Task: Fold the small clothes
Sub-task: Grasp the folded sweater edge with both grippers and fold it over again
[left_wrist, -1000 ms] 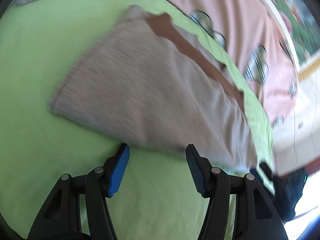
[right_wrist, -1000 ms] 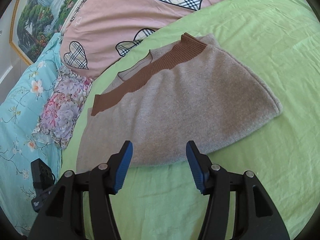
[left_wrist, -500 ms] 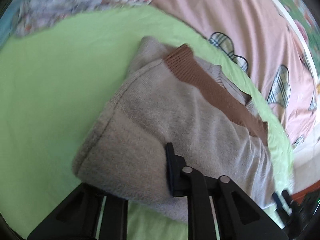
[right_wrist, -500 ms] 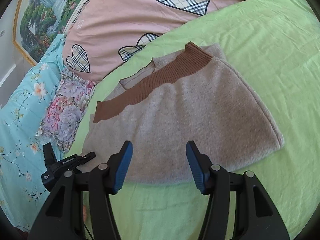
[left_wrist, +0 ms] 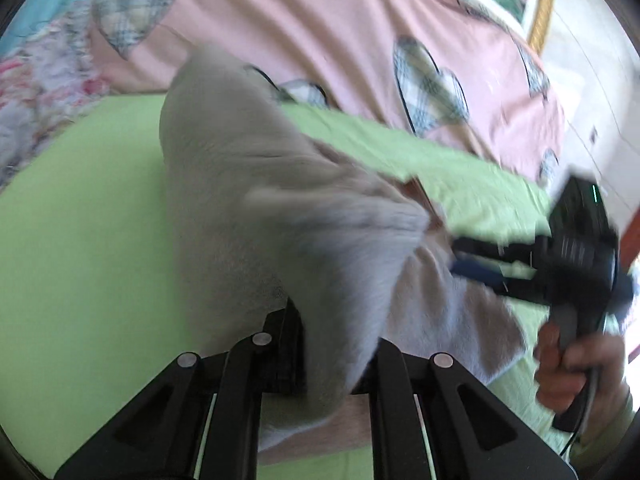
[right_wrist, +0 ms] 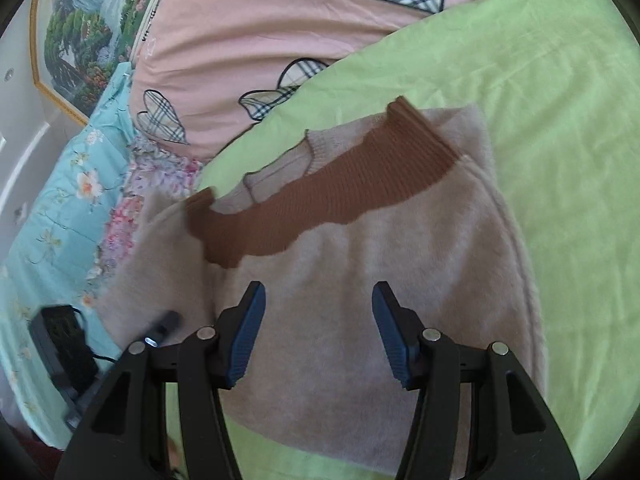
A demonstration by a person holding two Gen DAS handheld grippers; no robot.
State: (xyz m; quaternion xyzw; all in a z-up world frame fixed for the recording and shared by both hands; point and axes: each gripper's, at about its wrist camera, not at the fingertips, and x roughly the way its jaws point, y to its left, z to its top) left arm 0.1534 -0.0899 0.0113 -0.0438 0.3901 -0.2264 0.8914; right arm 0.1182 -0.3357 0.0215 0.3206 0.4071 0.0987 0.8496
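Left gripper clamps sweater, hiding green sheet.

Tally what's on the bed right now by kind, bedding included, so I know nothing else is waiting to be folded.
Garments: 1, the beige knit sweater with a brown ribbed band
Sheets: 1, the lime-green bed sheet
Quilts: 1, the pink quilt with plaid hearts
Floral bedding: 2, the turquoise flowered cover and the pink-and-lilac flowered cloth
Total: 5
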